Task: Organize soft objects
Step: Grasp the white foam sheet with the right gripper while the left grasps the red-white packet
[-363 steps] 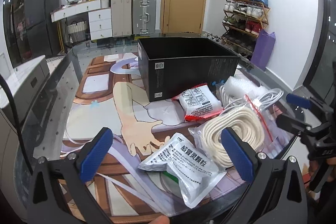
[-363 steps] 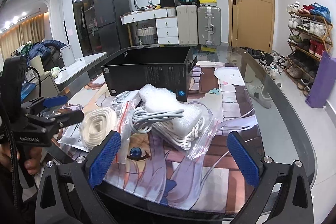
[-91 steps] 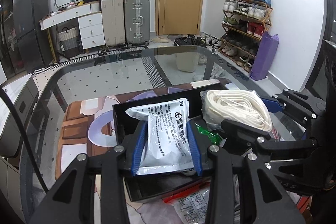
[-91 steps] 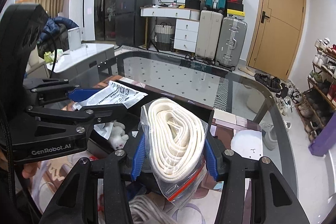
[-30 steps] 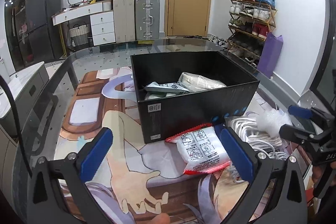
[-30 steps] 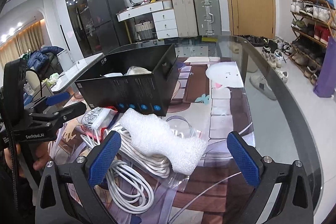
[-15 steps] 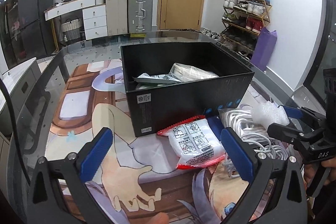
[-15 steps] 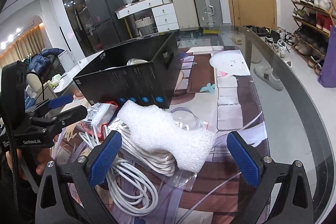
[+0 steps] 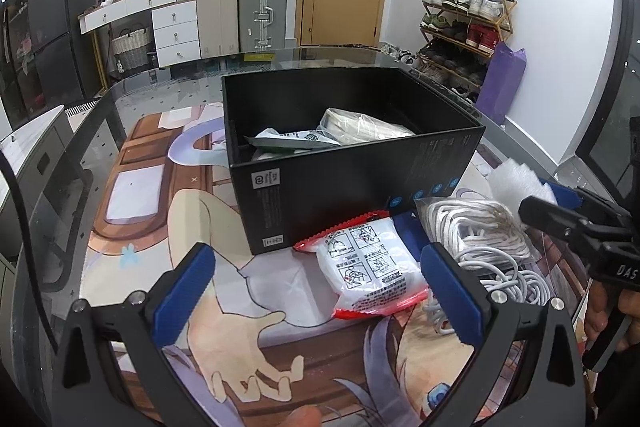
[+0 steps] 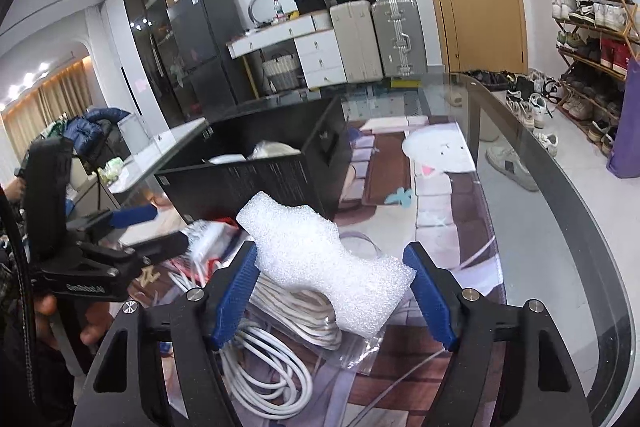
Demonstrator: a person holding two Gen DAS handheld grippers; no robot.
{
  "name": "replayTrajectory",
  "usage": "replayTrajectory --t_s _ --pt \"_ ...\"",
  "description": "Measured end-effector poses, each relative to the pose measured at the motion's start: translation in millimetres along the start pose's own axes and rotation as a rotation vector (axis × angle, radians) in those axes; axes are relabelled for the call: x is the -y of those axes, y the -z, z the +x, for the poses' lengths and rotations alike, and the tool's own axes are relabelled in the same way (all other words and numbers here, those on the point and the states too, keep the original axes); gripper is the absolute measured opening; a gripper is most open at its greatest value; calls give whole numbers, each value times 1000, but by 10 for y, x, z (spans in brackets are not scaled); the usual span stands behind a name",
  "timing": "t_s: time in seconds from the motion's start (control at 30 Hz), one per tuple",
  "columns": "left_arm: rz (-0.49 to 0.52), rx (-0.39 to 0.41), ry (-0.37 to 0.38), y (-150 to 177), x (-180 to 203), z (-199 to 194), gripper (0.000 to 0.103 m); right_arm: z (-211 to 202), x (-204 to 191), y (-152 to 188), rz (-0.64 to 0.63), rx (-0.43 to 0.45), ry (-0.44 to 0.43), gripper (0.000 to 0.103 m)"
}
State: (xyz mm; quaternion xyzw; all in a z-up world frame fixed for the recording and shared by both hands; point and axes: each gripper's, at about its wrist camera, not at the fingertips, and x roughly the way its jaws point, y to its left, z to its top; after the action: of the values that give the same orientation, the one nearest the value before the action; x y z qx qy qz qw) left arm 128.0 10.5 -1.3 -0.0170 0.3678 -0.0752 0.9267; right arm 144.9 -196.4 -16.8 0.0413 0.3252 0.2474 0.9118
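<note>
Lettering legible in these views is sparse: "GenRobot.AI" runs along the body of the left gripper as seen from the right wrist, and "DAS", cut off by the frame edge, marks the right gripper as seen from the left wrist. The black box carries a white round logo label and a smaller barcode-like sticker on its near wall, plus a row of blue round icons; the fine print is too small to read. The red-edged white packet shows four instruction pictograms and lines of characters that cannot be made out.

Left gripper: jaws wide apart, empty, held above the packet, which lies on the printed mat touching the box's near wall. Right gripper: jaws apart on either side of the white foam piece; the left pad seems to touch the foam, though contact is hard to confirm.

The foam rests on a coil of white cable partly inside a clear zip bag, just beside the box's front corner. Inside the box lie a grey-white pouch and a bagged cream rope coil, both partly hidden by the front wall.

The glass table curves round on the right, with bare mat and glass between the foam and that rim. The box's top is open.
</note>
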Motion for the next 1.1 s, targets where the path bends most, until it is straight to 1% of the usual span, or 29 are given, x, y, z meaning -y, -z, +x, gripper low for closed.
replayTrajectory --t_s 0.07,0.2,0.23,0.27,0.3,0.47,0.63,0.73,0.8,0.87,0.9,1.1 --pt "-1 -16 -7 -7 12 22 103 -20 -19 -5 -6 9 -3 76" --pt "-4 -94 -55 -53 79 134 103 -47 -56 -5 -26 23 -2 76" --pt "-14 -107 -41 -66 91 154 103 -52 -54 -4 -27 25 -4 76" --pt "-23 -107 -21 -71 105 156 103 -58 -50 -3 -25 26 -5 75" --pt "-24 -108 -16 -82 132 163 103 -67 -48 -8 -24 29 -7 76" --pt "-20 -137 -55 -112 200 256 103 -123 -4 -11 -11 44 -13 75" --pt "-27 -147 -125 -92 155 250 103 -120 7 -15 -5 37 -18 76" --pt "-38 -154 -134 -51 95 242 103 -107 -1 -20 -7 36 -20 76" --pt "-11 -167 -149 -21 104 260 103 -98 -11 -23 -7 34 -24 76" --pt "30 -181 -197 6 147 300 103 -95 -13 -23 -7 34 -24 76" --pt "36 -182 -204 11 167 310 103 -91 -12 -27 -6 33 -26 76" --pt "20 -186 -191 28 131 320 103 -87 3 -26 3 26 -32 76"
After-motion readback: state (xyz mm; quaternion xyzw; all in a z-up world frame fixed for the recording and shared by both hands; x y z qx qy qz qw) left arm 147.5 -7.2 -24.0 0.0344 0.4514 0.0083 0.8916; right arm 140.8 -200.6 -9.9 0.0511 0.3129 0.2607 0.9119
